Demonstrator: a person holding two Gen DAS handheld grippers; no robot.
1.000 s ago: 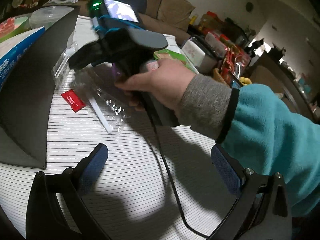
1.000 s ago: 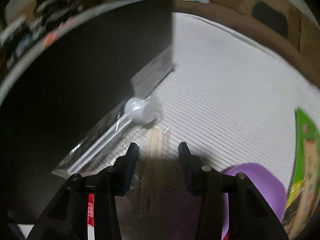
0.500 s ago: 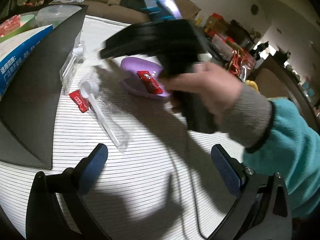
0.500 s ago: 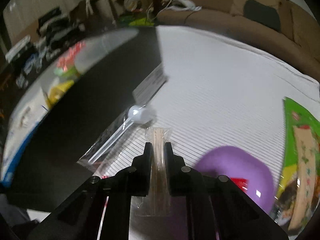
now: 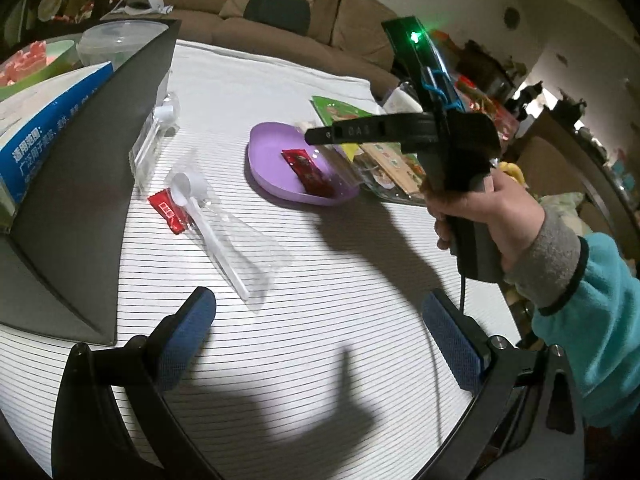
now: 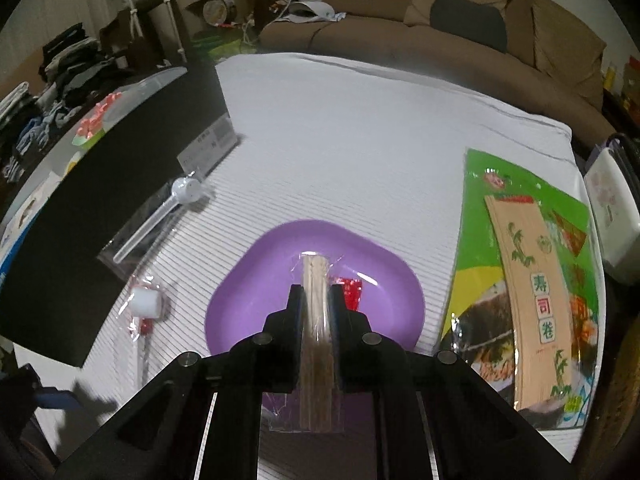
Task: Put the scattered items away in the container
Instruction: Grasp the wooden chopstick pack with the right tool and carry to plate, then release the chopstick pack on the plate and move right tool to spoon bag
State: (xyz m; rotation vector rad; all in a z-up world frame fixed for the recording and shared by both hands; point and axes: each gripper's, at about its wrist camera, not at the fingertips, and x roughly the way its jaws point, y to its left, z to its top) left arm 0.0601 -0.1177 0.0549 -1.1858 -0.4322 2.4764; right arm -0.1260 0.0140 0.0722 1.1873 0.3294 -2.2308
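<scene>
Overhead, purple dish [image 6: 256, 292] (red sachet [image 6: 352, 290] inside), jaws gripping toothpick packet [image 6: 316, 292].

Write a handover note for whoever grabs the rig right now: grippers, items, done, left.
Right gripper: shut on the wrapped toothpick pack, held over the purple dish; not released.
Left gripper: open, holds nothing, above the striped cloth.
Done: one red sachet lies in the dish.
Left: drop the toothpicks in, then collect the second red sachet and bagged white spoon beside it, plus another bagged spoon against the dark box.
</scene>
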